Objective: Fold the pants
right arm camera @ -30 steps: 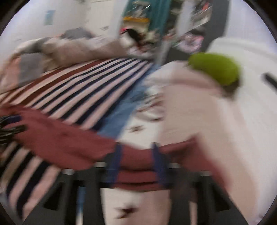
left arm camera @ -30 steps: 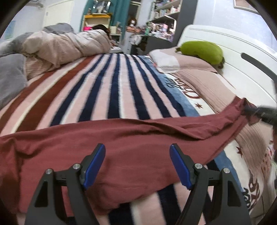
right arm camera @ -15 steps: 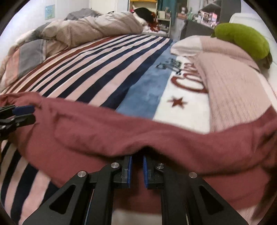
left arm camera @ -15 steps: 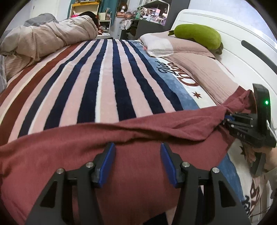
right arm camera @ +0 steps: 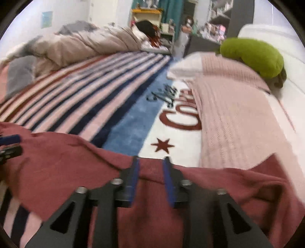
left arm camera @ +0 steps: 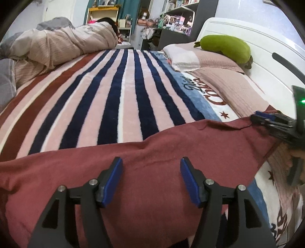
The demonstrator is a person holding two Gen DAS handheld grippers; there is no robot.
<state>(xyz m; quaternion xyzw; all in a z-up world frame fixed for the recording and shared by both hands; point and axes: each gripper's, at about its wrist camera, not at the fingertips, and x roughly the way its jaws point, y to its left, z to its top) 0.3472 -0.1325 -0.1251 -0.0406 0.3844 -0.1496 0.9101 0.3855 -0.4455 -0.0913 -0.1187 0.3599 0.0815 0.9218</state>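
Observation:
Dark red pants (left arm camera: 162, 148) lie spread across the near part of a striped blanket (left arm camera: 114, 91). My left gripper (left arm camera: 149, 171) is open, its blue pads over the pants' middle with cloth below the gap. My right gripper (right arm camera: 150, 171) stands part open over the pants (right arm camera: 66, 162) near their far edge, a fold of cloth between the pads. It also shows at the right edge of the left wrist view (left arm camera: 266, 119), at the pants' right end. The left gripper's fingertips (right arm camera: 9, 140) show at the left of the right wrist view.
A pink knitted cover (left arm camera: 228, 80) and pillow (left arm camera: 181, 55) lie at the right by the white headboard (left arm camera: 266, 43), with a green plush (left arm camera: 226, 47) on top. A rumpled beige duvet (left arm camera: 63, 45) lies at the far left. Shelves (left arm camera: 171, 17) stand behind the bed.
Both grippers have opened wider: the left from half closed, the right from shut on the pants' edge. The pants' far edge now lies lower and flatter on the blanket.

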